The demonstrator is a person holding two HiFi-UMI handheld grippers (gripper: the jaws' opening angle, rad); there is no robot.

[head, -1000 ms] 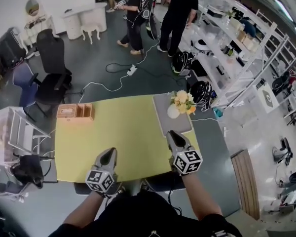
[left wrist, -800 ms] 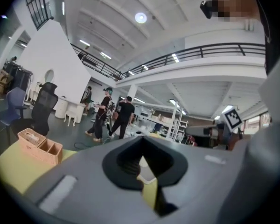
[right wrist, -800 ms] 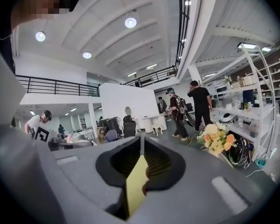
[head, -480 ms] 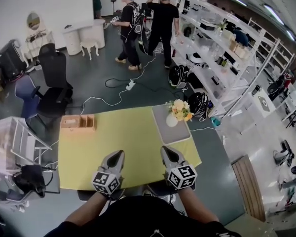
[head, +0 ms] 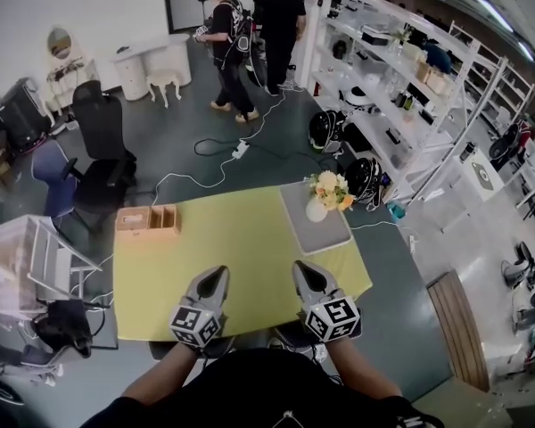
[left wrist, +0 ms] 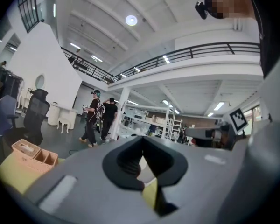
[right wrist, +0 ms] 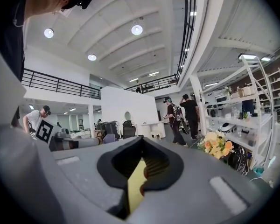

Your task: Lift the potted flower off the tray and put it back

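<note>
Two claws sit low in the head view, side by side over the near edge of the yellow bench [head: 232, 248], with the left claw [head: 216, 276] at lower left of centre and the right claw [head: 301, 269] at lower right of centre. Both point away from the person toward the upper part of the frame. In the left gripper view the left claw [left wrist: 144, 174] has its jaws together with no thing between them; only a strip of yellow bench shows through the narrow slit. In the right gripper view the right claw [right wrist: 139, 174] has its jaws pressed together in the same way, and it carries nothing. The potted flower [head: 326, 193] stands upright in a small white pot on the far end of the grey tray [head: 328, 234], which lies at the upper right corner of the bench, well apart from both claws. The pot holds yellow and orange blooms, and these appear also at the right of the right gripper view [right wrist: 217, 146]. One wooden box [head: 147, 221] with several compartments rests at the upper left corner of the bench. Its largest compartment, the left one, holds something pale that I cannot identify. The other compartments are too small to read.
</note>
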